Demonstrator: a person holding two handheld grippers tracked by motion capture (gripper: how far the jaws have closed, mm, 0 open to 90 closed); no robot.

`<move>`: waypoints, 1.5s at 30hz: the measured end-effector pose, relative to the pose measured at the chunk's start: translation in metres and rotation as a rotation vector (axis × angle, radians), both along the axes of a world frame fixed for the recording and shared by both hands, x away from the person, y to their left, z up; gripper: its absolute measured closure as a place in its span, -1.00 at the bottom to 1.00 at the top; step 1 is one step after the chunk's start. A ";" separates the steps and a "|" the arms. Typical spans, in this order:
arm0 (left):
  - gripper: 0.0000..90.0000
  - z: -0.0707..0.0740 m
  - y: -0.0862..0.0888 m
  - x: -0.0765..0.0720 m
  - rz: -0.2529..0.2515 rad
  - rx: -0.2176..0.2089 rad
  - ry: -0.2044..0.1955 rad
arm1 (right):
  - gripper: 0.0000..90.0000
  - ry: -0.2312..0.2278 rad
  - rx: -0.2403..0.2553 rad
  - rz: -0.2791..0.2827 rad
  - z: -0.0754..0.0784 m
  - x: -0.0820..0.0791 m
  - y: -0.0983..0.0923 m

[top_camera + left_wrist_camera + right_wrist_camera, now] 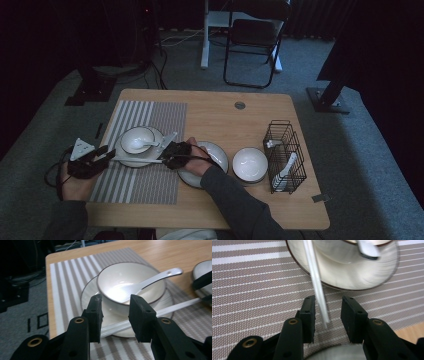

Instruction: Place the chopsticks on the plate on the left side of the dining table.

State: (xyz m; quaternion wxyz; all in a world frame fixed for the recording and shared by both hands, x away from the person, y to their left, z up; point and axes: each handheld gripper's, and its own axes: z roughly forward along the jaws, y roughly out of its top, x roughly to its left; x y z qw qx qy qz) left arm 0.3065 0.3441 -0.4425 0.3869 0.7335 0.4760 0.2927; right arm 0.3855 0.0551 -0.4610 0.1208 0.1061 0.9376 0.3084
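A white bowl [137,140] [130,282] holding a white spoon [150,144] [160,275] stands on a plate [120,150] [86,295] [362,275] on the striped placemat [145,185]. A white chopstick [135,160] [175,307] [315,277] lies across the plate's near rim. My left gripper [106,154] [115,302] is at its left end, jaws apart, with the stick passing between them untouched. My right gripper [163,155] [327,302] is at the other end, jaws apart, with the blurred stick tip in the gap and clear of both pads.
Under my right hand lies a second plate [217,150], with another white bowl [249,164] to its right. A black wire basket [285,155] with white utensils stands near the right edge. A folding chair [252,40] is beyond the table.
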 end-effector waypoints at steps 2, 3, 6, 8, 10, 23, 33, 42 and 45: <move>0.40 -0.003 0.003 0.002 0.014 0.007 0.008 | 0.41 -0.004 0.012 -0.016 0.004 0.000 -0.007; 0.40 -0.005 0.005 0.004 0.022 0.011 0.012 | 0.40 -0.004 0.014 -0.025 0.005 0.001 -0.010; 0.39 -0.012 0.009 0.008 0.048 0.032 0.024 | 0.40 -0.006 0.023 -0.048 0.008 0.001 -0.020; 0.38 -0.016 0.012 0.011 0.061 0.048 0.034 | 0.40 -0.008 0.025 -0.059 0.008 0.002 -0.024; 0.37 -0.020 0.014 0.014 0.076 0.064 0.039 | 0.40 -0.008 0.026 -0.064 0.007 0.002 -0.027; 0.34 -0.029 0.034 0.029 0.148 0.101 0.060 | 0.37 -0.011 0.040 -0.064 0.006 -0.002 -0.030; 0.67 -0.035 0.045 0.029 0.198 0.090 0.086 | 0.37 -0.011 0.045 -0.058 0.004 -0.003 -0.029; 0.72 -0.043 0.049 0.032 0.225 0.090 0.115 | 0.37 -0.014 0.047 -0.047 0.004 -0.004 -0.028; 0.71 -0.046 0.048 0.034 0.220 0.092 0.127 | 0.37 -0.014 0.048 -0.046 0.004 -0.004 -0.028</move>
